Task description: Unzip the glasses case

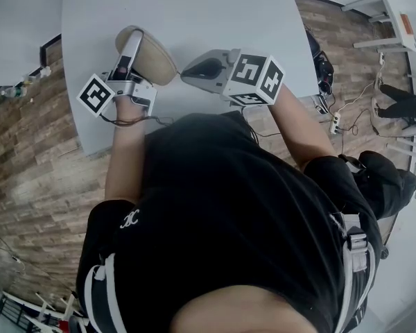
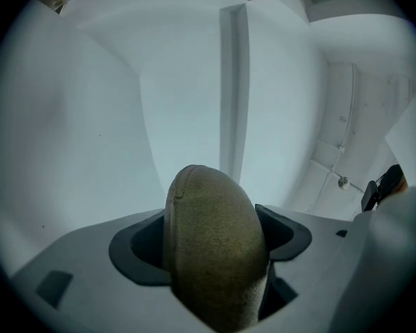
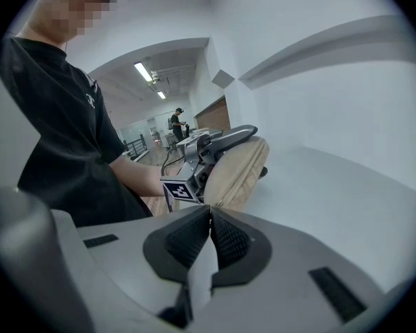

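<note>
Glasses case (image 1: 152, 57) is clamped in the left gripper (image 1: 130, 50); right gripper (image 1: 191, 70), pinched shut on nothing, is aimed at its long edge, just beside it.

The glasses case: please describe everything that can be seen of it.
The glasses case is an oval, tan shell with a grainy, fabric-like skin and a seam running around its edge. It looks closed. The left gripper clamps it across its flat sides, tilted, over the white table. The right gripper is clear of it.
</note>
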Demonstrator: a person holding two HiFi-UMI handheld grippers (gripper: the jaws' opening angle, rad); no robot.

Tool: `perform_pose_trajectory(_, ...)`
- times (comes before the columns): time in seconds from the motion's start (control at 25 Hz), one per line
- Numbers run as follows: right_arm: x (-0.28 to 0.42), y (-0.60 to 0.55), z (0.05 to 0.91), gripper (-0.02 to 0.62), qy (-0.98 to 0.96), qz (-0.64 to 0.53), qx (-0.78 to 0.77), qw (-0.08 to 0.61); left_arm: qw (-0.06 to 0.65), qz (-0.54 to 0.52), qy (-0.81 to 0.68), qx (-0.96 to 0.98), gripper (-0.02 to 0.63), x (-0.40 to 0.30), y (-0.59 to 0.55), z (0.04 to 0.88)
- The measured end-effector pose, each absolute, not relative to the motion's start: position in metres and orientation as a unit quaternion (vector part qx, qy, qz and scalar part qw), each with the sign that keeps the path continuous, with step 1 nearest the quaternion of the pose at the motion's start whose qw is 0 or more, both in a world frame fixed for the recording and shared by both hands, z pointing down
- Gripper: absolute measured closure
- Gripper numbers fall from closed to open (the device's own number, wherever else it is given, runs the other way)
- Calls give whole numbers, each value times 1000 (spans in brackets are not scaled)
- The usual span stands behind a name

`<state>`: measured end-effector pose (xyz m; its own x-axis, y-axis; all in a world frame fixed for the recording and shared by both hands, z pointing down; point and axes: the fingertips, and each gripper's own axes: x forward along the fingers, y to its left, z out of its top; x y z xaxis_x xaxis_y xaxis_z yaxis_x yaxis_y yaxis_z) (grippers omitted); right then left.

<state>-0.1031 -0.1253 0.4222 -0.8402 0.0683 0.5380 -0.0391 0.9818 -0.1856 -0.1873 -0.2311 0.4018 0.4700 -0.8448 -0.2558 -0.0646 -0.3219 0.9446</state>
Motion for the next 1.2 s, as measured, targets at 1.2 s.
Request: perform_pose_trajectory(1.2, -144, -103, 455, 577, -945, 133, -32, 298, 517, -496, -315, 622, 235, -215, -230, 409)
